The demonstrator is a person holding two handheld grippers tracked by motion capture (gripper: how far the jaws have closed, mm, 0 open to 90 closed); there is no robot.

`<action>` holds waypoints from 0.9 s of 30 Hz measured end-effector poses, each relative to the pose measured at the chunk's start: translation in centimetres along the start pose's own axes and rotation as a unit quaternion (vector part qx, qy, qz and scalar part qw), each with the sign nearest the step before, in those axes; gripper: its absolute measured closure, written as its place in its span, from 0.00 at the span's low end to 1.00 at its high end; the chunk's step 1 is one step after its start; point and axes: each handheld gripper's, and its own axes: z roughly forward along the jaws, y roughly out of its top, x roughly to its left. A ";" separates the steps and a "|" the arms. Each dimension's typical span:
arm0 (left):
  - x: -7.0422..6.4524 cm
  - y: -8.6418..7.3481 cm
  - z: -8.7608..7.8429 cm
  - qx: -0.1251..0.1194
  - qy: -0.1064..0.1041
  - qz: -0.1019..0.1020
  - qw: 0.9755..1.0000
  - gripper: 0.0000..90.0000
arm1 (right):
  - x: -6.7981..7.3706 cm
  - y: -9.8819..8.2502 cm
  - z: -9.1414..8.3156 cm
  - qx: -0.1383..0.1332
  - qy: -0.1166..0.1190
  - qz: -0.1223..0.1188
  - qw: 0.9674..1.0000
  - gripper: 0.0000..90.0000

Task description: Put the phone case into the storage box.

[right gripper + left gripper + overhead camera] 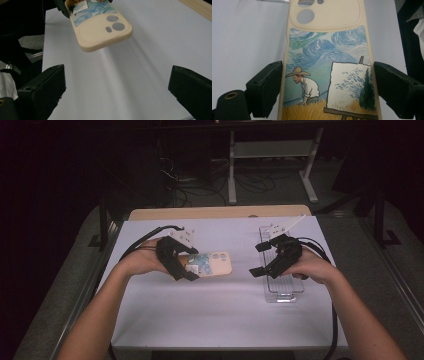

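A cream phone case point(217, 262) printed with a painter in a straw hat at an easel is held at the table's middle left. My left gripper point(192, 264) is shut on its lower end, one black jaw against each long edge. In the left gripper view the case point(327, 50) fills the gap of that gripper point(328, 66), camera cut-outs at the far end. The right gripper view has the case point(100, 27) hovering above the white sheet with a shadow under it. My right gripper point(260, 259) stands open to the case's right, its jaws point(117, 72) wide apart with nothing between them.
A white sheet point(200, 315) covers the table, and a wooden edge point(215, 212) shows at the far side. A clear plastic tray point(282, 292) lies under my right hand at the right. Cables trail from both grippers. A white desk frame point(270, 150) stands beyond the table.
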 end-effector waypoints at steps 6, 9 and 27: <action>-0.1 0.5 0.3 0.008 -0.007 0.015 1.000 0.13 | 0.0 0.7 0.4 0.005 0.004 -0.011 1.000 0.00; -0.2 0.8 0.4 0.012 -0.008 0.023 1.000 0.13 | -0.1 1.0 0.6 0.007 0.010 -0.016 1.000 0.00; -0.6 2.1 1.1 0.019 -0.019 0.042 0.999 0.13 | 0.5 3.4 2.7 0.024 0.040 -0.047 0.998 0.00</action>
